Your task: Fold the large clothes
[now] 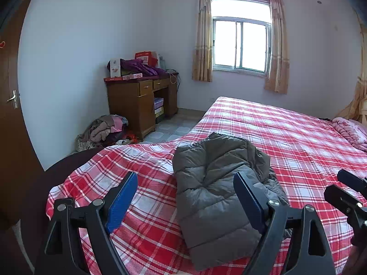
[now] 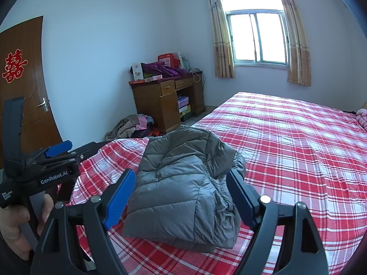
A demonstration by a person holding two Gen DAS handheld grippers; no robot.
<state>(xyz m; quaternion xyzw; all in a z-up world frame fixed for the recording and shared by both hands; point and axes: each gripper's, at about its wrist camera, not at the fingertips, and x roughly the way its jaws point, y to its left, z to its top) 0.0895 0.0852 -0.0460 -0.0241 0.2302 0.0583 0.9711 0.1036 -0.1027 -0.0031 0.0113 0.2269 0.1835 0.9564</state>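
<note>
Both jaws spread and empty, left gripper (image 1: 185,202) and right gripper (image 2: 181,200) hover near the folded grey puffer jacket (image 2: 183,192) on the plaid bed (image 2: 298,151), whose springy padding could puff the folds apart.

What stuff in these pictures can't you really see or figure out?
- Grey puffer jacket: folded, so its sleeves and underside are tucked out of sight in both views.
- Clothes pile on the floor: too jumbled and small to tell separate items.
- Pink quilt: cut off by the right edge, both views.
- Boxes on the desk: print too small to read.
- Left hand: mostly cut off by the left edge, right wrist view.
</note>
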